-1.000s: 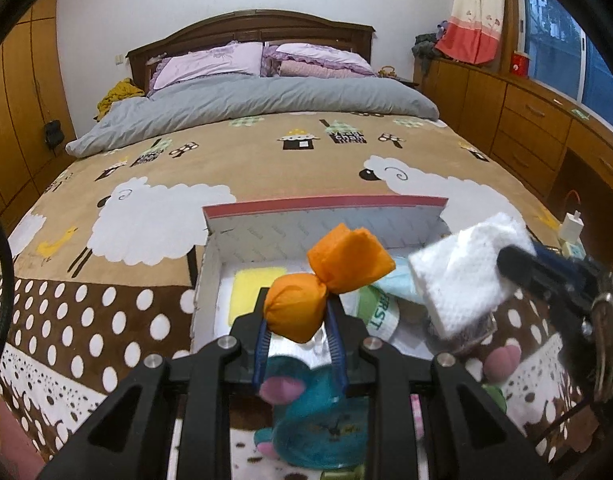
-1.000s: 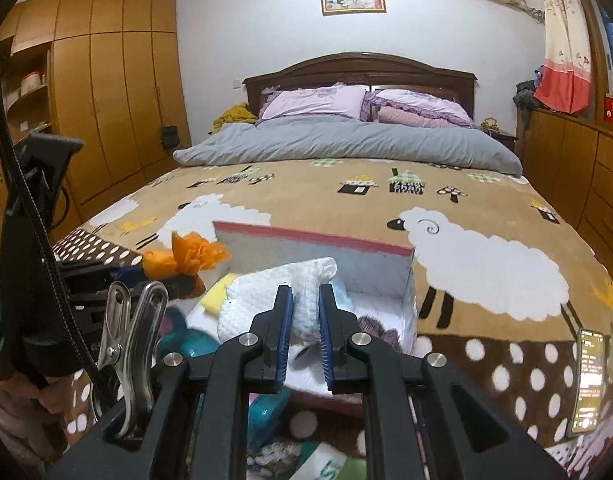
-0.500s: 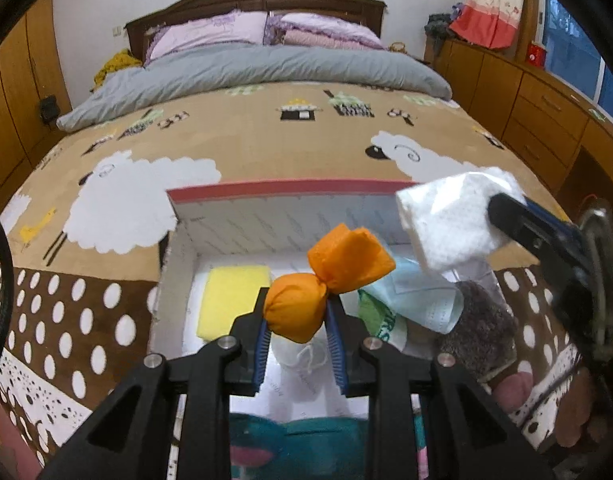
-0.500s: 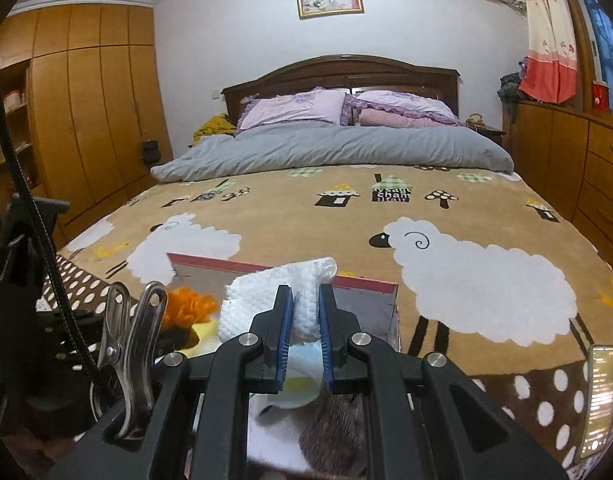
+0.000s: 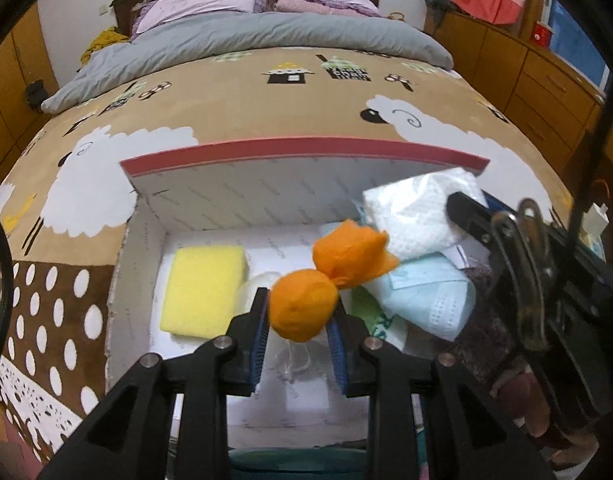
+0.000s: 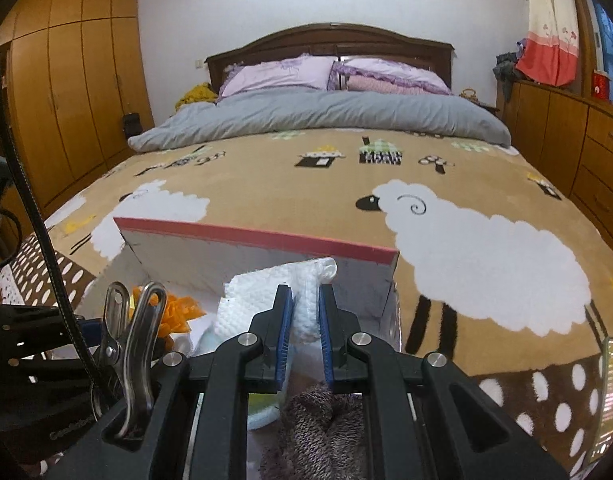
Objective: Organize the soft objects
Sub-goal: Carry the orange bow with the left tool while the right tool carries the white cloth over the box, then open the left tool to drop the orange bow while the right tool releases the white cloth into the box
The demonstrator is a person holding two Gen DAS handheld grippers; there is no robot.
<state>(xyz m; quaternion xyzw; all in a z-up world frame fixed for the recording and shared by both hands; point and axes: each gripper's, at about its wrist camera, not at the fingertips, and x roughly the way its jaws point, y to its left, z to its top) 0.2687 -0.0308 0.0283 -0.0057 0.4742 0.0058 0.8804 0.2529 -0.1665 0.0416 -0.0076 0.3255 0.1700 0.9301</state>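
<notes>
Left wrist view: our left gripper [image 5: 300,330] pinches the orange cloth [image 5: 326,280] above the box [image 5: 302,152]; our right gripper [image 6: 305,328] pinches the white towel [image 6: 266,300], both poised for dropping inside.

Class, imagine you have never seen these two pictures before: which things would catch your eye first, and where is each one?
The orange bundle stands out first, pinched in the left gripper above the open white box on the bed. Next is the white cloth clamped in the right gripper over the box's right side. Inside, a yellow sponge lies flat on the left.
</notes>
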